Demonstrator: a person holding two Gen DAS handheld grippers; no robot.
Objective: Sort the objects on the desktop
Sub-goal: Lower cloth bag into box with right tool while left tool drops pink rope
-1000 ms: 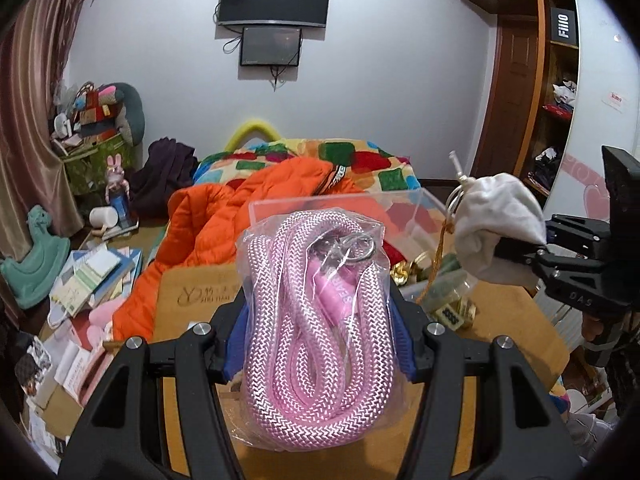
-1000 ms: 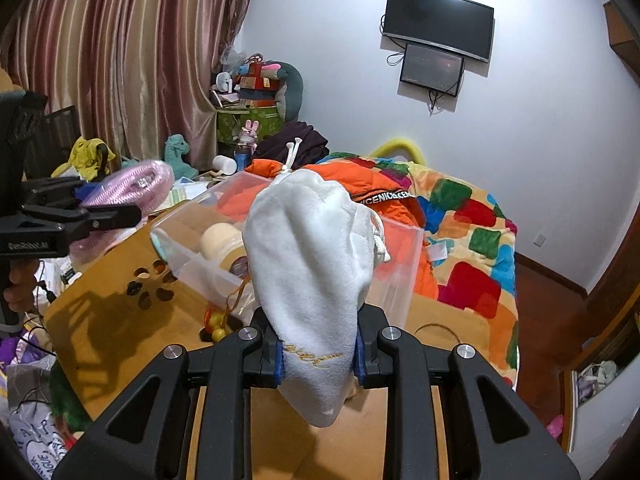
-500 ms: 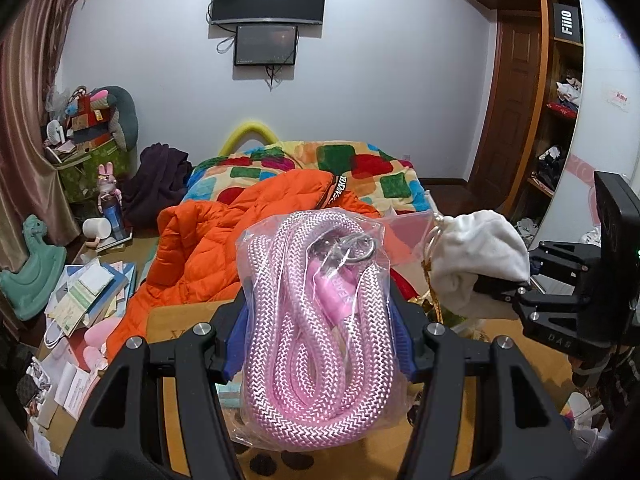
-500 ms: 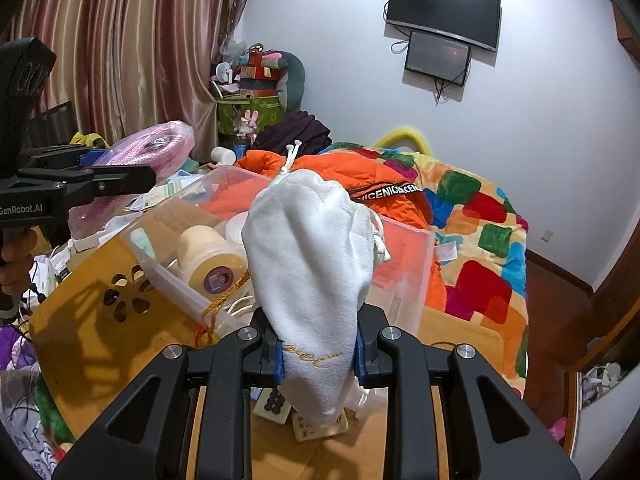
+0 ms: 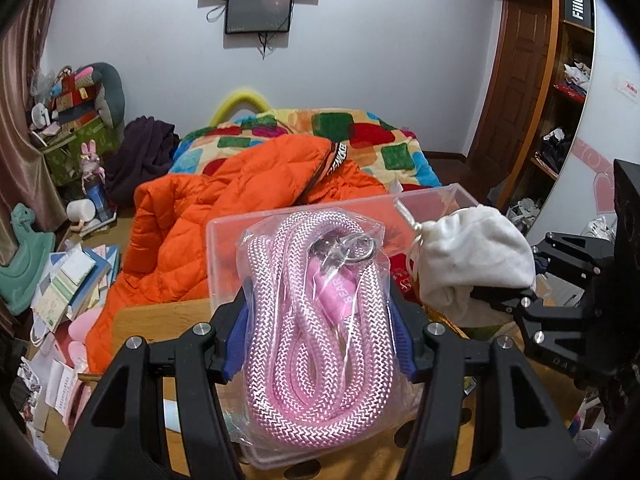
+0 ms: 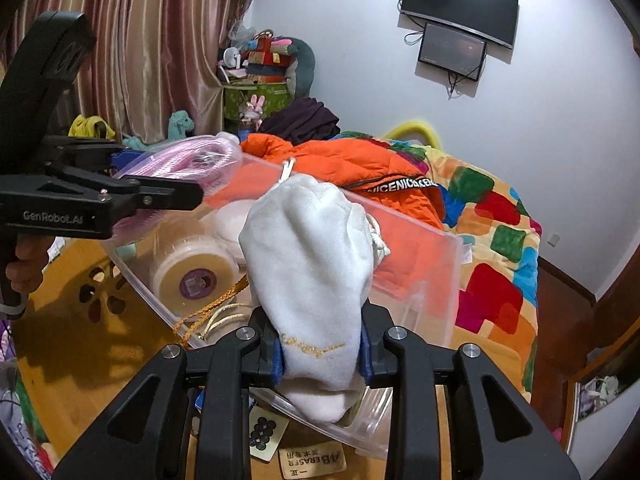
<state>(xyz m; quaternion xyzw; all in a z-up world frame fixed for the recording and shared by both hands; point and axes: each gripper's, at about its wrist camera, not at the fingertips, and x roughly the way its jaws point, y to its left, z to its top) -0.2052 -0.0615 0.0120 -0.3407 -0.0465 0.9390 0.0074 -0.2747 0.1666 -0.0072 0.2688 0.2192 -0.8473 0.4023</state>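
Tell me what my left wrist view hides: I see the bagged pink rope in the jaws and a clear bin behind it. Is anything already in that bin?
Observer: Yes. The right wrist view shows a roll of tape lying inside the clear bin.
Operator: Anything on the table near the bin?
Observer: A card printed 4B ERASER lies on the wood by the bin's near edge.
Operator: And the white pouch on my right?
Observer: The right gripper is shut on the white pouch, which has gold script stitched on it near the jaws.
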